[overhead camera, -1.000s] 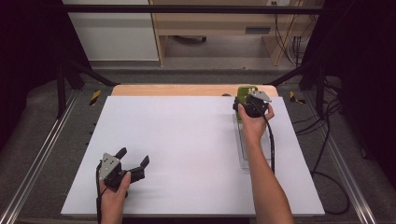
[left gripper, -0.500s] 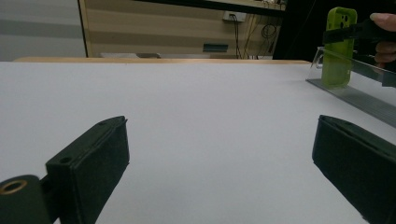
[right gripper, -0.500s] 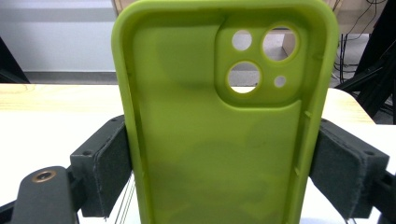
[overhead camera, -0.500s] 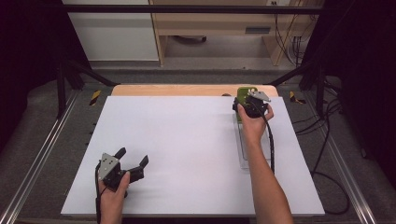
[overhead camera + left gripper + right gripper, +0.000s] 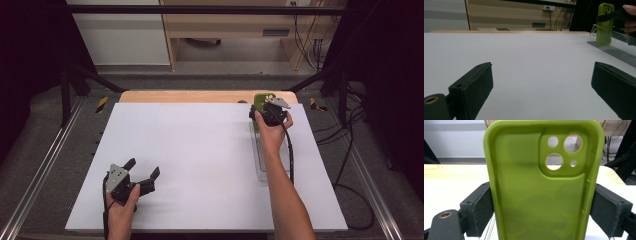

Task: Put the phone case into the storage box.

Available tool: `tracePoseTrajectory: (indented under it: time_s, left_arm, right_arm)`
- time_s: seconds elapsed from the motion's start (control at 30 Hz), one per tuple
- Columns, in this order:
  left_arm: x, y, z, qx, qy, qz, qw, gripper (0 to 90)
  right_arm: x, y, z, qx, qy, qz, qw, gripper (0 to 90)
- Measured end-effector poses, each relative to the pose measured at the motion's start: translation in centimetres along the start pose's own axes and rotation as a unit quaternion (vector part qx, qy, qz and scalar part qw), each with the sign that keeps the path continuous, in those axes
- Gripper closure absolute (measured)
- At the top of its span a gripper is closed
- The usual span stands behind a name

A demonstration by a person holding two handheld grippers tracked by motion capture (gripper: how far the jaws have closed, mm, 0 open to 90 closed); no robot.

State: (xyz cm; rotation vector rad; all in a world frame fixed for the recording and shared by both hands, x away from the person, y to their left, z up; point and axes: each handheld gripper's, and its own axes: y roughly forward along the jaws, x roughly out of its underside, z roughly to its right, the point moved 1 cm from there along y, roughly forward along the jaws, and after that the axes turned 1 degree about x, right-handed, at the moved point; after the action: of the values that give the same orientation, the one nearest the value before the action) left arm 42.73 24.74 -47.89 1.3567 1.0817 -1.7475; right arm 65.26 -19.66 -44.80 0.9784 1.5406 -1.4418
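Note:
A lime-green phone case [image 5: 541, 185] with camera cut-outs stands upright between the jaws of my right gripper [image 5: 541, 212], which is shut on its two long sides. From above, that case [image 5: 259, 102] and the right gripper [image 5: 269, 114] are at the far right of the white table, over the far end of a clear tray [image 5: 261, 160]. The left gripper view shows the case [image 5: 605, 23] far off at the upper right. My left gripper [image 5: 142, 172] rests open near the front left edge, nothing between its jaws [image 5: 541, 90].
The white tabletop [image 5: 200, 150] spreads between the two hands. A wooden strip [image 5: 200, 96] runs along its far edge. Metal rails and black cables [image 5: 350, 165] lie on the floor to the right. A cabinet stands beyond the table.

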Motion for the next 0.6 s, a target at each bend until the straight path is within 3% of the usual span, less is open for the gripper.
tracePoseTrajectory:
  time_s: [0.6]
  left_arm:
    - [0.03,0.03,0.03,0.001,0.001,0.000,1.0000,3.4]
  right_arm:
    - [-0.10,-0.07,0.11,0.003,-0.008,0.005,0.9999,12.9]
